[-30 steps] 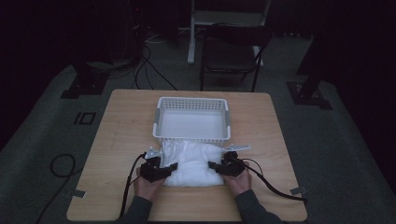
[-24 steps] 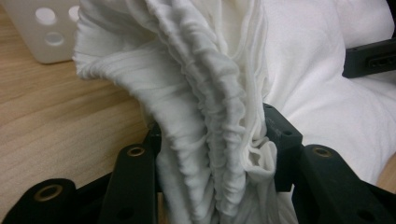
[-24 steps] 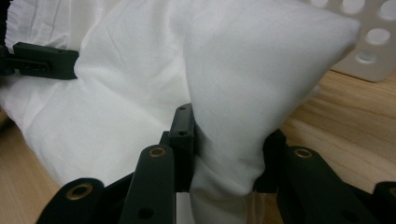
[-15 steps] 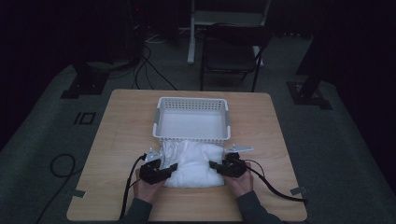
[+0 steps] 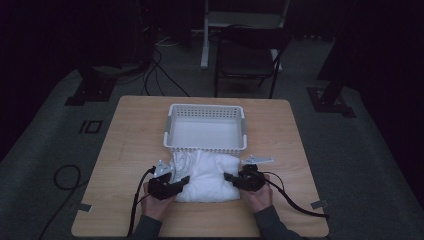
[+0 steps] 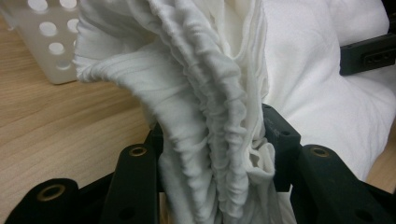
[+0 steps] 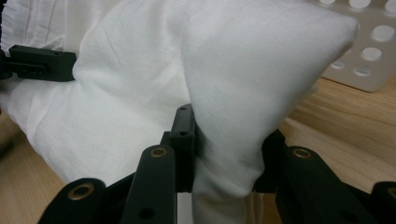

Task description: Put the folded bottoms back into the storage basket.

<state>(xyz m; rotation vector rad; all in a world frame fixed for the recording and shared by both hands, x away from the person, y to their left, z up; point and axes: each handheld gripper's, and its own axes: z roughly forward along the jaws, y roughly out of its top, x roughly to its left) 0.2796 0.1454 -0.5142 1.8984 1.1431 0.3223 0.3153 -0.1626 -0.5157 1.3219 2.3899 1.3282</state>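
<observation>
High view. The person's left hand (image 5: 156, 202) entered from the near edge of the wooden table (image 5: 125, 145), forearm angled slightly inward, and carried the left gripper (image 5: 177, 183) low over the tabletop with its tip pointing right toward the white cloth (image 5: 207, 172). In the left gripper view, the left gripper (image 6: 212, 144) had its two black jaws closed narrowly on a gathered, ribbed edge of the white cloth (image 6: 196, 93), which rose in folds above them.

The cloth lay bunched on the near half of the table, between the two grippers, its far edge touching the near wall of the white basket (image 5: 206, 147). The perforated basket stood at the table's centre; its interior showed only a pale floor, with none of the cloth inside.

At right, the right hand (image 5: 257, 195) mirrored the left, holding the right gripper (image 5: 231, 177) with its tip pointing left. In the right gripper view, the right gripper (image 7: 229, 149) was closed narrowly on a smooth fold of the cloth (image 7: 224, 70), and a corner of the basket (image 7: 369, 51) lay beyond.
</observation>
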